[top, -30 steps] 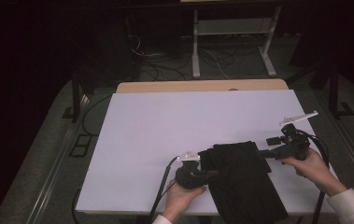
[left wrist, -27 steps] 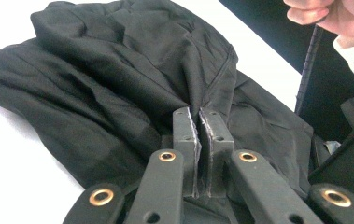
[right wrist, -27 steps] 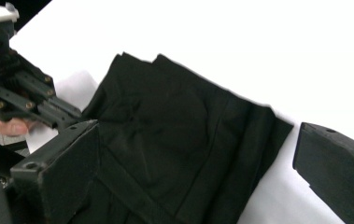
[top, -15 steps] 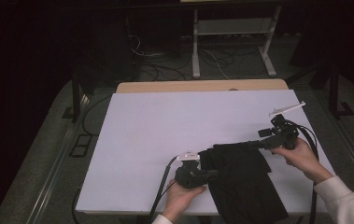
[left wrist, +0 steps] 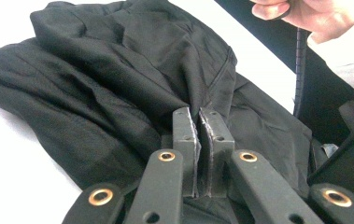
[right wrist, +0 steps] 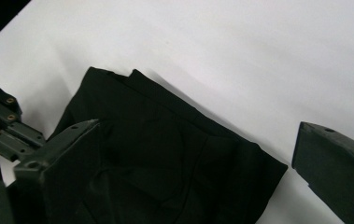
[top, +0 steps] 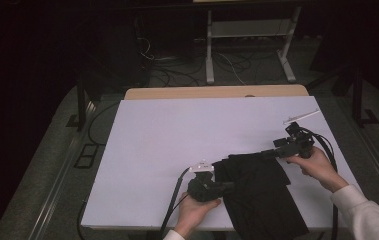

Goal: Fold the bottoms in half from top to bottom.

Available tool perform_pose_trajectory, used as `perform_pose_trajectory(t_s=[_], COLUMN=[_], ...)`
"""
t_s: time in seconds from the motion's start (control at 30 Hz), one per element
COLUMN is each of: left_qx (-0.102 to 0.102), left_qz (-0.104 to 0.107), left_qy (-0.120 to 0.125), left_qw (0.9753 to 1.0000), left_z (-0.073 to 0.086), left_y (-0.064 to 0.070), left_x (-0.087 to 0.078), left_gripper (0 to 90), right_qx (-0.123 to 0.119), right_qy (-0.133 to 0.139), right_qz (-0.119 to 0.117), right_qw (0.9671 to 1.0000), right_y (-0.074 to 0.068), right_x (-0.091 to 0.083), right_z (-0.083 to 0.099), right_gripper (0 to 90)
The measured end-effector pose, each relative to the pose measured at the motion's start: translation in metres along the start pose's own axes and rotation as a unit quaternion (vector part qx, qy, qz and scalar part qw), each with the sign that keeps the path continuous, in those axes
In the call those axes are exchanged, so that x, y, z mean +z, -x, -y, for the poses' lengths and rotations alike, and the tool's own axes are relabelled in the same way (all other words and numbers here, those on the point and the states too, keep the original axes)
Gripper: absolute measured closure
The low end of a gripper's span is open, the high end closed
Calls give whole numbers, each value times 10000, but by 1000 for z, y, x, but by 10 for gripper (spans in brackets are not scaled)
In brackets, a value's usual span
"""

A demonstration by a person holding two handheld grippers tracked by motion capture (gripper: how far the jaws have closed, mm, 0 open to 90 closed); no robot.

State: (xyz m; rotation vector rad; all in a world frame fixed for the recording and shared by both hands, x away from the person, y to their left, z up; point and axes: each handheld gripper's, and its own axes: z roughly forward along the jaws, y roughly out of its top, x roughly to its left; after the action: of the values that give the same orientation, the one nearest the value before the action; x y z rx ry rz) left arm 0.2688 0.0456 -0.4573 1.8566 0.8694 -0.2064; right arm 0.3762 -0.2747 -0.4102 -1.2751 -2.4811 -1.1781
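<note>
A crumpled black garment [top: 257, 195] lies on the white tabletop [top: 177, 135] at the front right, its lower end reaching the front edge. My left gripper [top: 229, 186] is at the garment's left edge, its jaws shut on a fold of the black garment [left wrist: 118, 70]; in the left gripper view the left gripper [left wrist: 200, 112] shows the cloth bunched at its tips. My right gripper [top: 267, 153] is at the garment's far right corner with its jaws wide apart. In the right gripper view the right gripper [right wrist: 195, 128] stands open over the black garment [right wrist: 165, 154].
A tan board edge [top: 217, 92] runs along the table's far side. A white table frame [top: 247, 45] and loose cables [top: 172, 70] lie on the dark floor beyond. The white surface stretches bare to the left and back.
My right gripper has moved left and away from the person, up to the garment's far right corner. The left gripper stays where it was on the cloth.
</note>
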Motion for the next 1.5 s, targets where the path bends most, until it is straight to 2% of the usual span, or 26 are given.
perform_pose_trajectory(t_s=[0.27,0.4,0.67,0.87,1.1,1.17,1.3,1.4,1.5], left_qx=[10,-3,-13,-15,-23,-21,-36,-23,-17], left_qz=[13,22,33,33,32,36,59,78,69], left_qy=[-11,-2,6,-1,4,-1,3,10,17], left_qw=[10000,10000,10000,10000,10000,10000,10000,10000,10000], left_z=[1,1,2,2,3,3,3,3,2], left_y=[0,0,0,-1,-1,0,0,0,1], left_x=[1,1,2,3,3,4,5,5,5], left_gripper=[847,847,847,847,847,847,845,844,843], right_qx=[12,91,130,59,79,92,168,284,443], right_qy=[-95,-148,-220,-249,-298,-298,-340,-339,-180], right_qz=[-14,10,-41,-82,17,45,-10,-105,-185], right_qw=[10000,9998,9997,9996,9995,9995,9993,9990,9987], right_y=[5,10,16,15,12,13,13,14,14], right_x=[12,17,24,29,30,30,30,29,24], right_z=[0,1,2,2,2,3,6,6,6], right_gripper=[77,89,164,293,567,620,793,832,838])
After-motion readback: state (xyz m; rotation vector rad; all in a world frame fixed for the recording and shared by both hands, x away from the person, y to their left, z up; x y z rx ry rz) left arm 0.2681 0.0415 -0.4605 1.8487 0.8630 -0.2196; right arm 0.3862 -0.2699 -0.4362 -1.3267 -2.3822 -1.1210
